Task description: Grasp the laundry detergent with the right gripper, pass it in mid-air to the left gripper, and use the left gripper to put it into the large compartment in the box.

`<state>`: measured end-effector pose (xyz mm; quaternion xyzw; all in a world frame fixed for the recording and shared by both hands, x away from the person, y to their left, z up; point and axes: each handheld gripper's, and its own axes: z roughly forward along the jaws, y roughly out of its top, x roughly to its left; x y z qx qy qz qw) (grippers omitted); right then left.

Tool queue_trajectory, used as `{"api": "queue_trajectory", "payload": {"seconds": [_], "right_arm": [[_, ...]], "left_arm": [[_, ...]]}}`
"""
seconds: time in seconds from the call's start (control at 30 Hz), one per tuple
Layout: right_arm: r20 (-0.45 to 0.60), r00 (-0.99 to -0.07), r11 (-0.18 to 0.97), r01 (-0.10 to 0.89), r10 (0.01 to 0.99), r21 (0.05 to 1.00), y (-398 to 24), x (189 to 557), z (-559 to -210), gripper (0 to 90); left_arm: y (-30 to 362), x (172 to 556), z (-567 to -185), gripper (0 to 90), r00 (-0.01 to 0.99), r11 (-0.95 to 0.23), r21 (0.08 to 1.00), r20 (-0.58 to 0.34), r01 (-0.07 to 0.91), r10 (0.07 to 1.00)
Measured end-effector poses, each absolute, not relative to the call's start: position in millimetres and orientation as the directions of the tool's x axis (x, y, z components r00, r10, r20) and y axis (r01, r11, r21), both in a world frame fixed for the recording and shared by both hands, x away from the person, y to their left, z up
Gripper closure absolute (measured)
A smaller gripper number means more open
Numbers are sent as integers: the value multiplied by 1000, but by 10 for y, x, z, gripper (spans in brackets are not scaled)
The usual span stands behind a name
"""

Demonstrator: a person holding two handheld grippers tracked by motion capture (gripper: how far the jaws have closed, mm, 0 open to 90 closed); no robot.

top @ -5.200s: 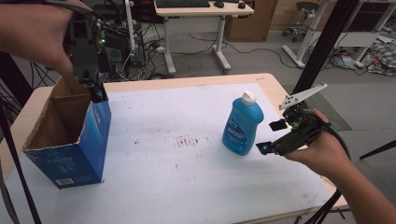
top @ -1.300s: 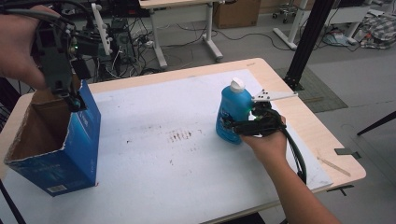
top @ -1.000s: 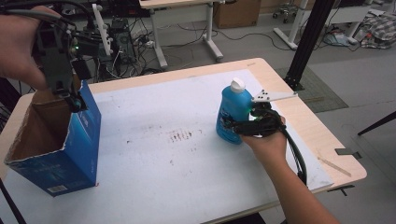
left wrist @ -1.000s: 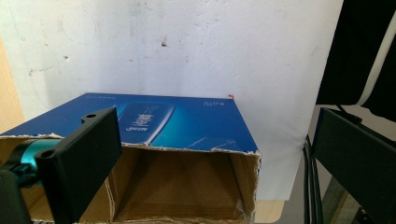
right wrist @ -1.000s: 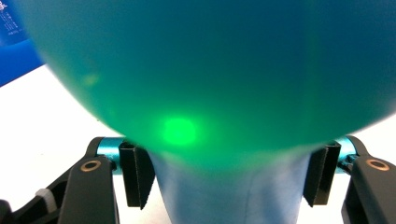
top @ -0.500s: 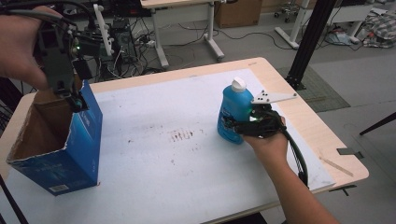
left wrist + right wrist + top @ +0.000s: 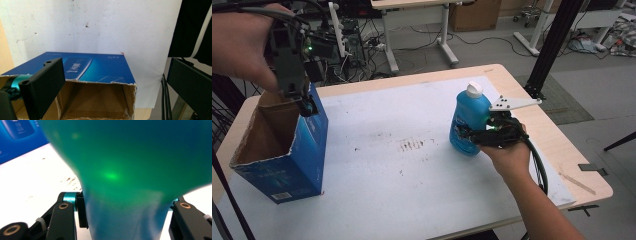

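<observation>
Right gripper [image 7: 472, 134] clamped blue plastic bottle [image 7: 468, 120], upright at table's right | left gripper [image 7: 307, 106] gaped over open blue cardboard box [image 7: 287, 150] | risk: smooth bottle slipping when lifted.

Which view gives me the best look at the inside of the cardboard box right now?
The left gripper view: it looks straight into the open box, showing its brown inner walls and torn rim. The high view shows the box whole but its opening only obliquely. The right gripper view catches just a blue corner of it.
</observation>
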<state>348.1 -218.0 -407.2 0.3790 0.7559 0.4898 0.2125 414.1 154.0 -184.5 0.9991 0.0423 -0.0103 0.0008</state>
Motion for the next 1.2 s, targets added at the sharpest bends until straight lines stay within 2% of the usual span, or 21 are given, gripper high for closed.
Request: {"api": "queue_trajectory", "payload": {"seconds": [0.23,0.5,1.2], "right_arm": [[56,-678,251,347,733,904,-2104,3455,-3867,460],[16,-767,328,293,642,898,-1884,3444,-3565,459],[15,-925,445,198,381,873,-1277,3435,-3323,457]], "left_arm": [[1470,4099,-1825,17,997,-997,16,-19,75,75],[1346,3998,-1796,17,999,-999,19,-9,46,46],[1044,3842,-1798,17,1000,-1000,24,-5,-6,-6]]}}
